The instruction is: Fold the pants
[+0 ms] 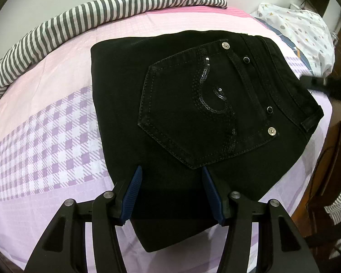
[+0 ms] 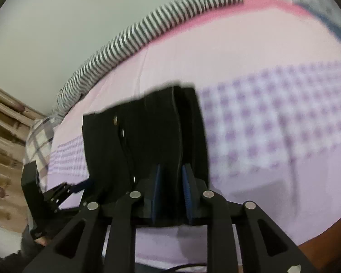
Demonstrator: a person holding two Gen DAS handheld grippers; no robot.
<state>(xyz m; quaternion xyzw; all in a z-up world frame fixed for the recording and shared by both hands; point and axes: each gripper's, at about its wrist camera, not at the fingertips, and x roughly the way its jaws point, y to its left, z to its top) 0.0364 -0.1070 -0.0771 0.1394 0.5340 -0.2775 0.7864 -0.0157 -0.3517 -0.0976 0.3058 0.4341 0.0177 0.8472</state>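
From the left wrist camera, black pants [image 1: 193,113] lay folded into a compact stack on a bed sheet [image 1: 45,136] patterned in pink and lilac checks, with a back pocket [image 1: 200,109] trimmed in sequins and silver rivets facing up. A grey-and-white striped blanket [image 1: 79,18] ran along the far edge of the bed, and a spotted pillow [image 1: 302,29] sat at the far right. The left gripper [image 1: 170,195] hovered over the near edge of the stack with its blue-padded jaws spread wide, holding nothing. From the right wrist camera, which was blurred, the right gripper [image 2: 171,195] had its jaws drawn close together around an edge of the folded pants [image 2: 147,136]; it appeared to be clamped on the cloth. The left gripper [image 2: 63,191] showed at the far left of that view, beside the stack. Judging by the tidy bundle, the folding seemed nearly finished, at a last fold or a squaring-up. The next move would likely call for the right gripper to set its edge down flat and let go without dragging the layers askew.
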